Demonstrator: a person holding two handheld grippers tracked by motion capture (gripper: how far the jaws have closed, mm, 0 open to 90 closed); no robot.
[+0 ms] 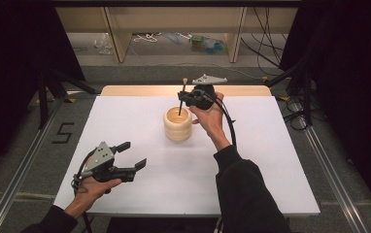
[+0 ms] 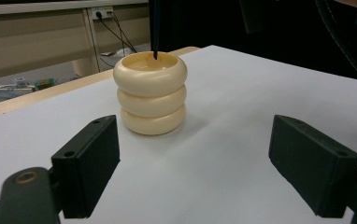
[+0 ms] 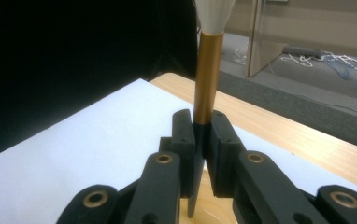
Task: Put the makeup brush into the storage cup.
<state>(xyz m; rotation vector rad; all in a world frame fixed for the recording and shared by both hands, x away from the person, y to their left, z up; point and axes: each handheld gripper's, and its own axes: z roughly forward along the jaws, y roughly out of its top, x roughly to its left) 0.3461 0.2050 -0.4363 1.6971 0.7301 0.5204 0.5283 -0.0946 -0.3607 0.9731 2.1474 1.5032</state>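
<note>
We've got R gripper clenched on brush, tip just inside holder; off-centre drop could tip the holder. L gripper released, near the holder.

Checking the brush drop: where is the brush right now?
In the high view the brush stands upright in the right tongs, handle tip inside the ringed cream holder at the table's far middle.

A lab: black curtains, floor rails, loose cables around a white table.
</note>
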